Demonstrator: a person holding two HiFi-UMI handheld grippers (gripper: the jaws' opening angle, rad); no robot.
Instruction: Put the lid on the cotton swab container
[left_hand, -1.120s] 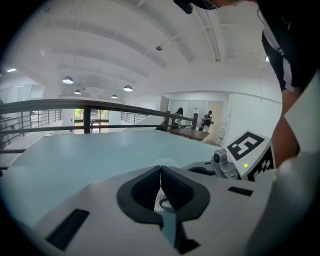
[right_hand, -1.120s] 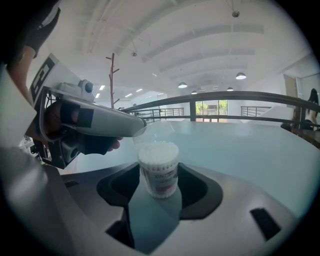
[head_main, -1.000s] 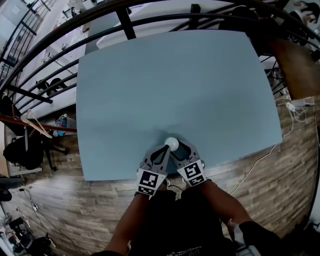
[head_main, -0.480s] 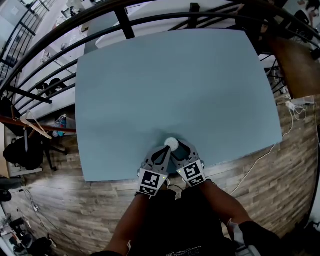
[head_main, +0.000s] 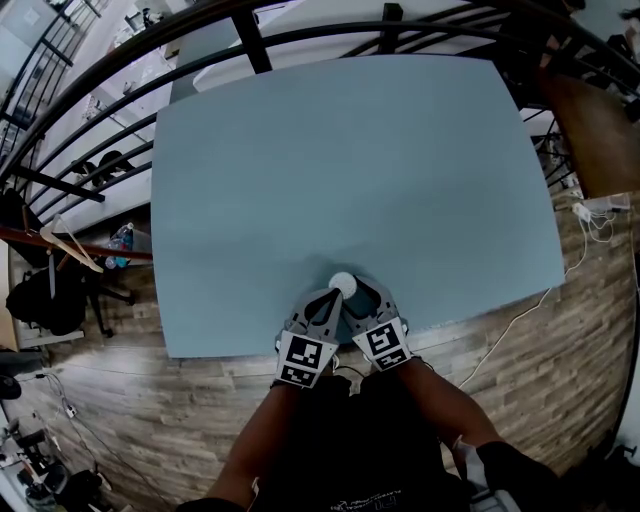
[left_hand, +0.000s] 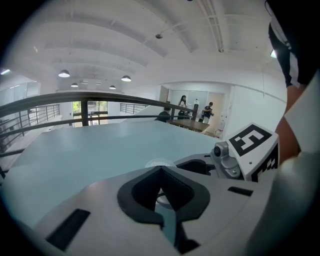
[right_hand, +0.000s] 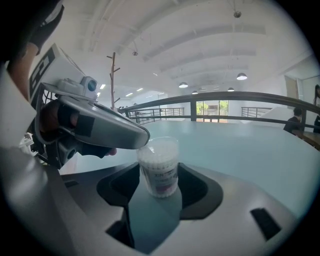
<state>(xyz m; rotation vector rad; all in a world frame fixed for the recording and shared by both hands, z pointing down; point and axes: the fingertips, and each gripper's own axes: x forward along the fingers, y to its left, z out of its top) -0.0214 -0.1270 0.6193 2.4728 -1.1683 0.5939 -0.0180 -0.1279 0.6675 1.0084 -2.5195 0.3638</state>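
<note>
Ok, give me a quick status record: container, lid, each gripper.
cotton swab container: upright, near the front edge of the table
lid: on top of the container; fully seated or not, can't tell
right gripper: fingers on either side of the container, holding it
left gripper: fingers together, tip at the lid's edge

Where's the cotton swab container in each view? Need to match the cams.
Head view: clear round cotton swab container, white swabs inside, at the pale blue table's near edge.
Left gripper view: only its top, low centre.
Right gripper view: centre, upright.
Shared landmark: black curved railing beyond the table.
</note>
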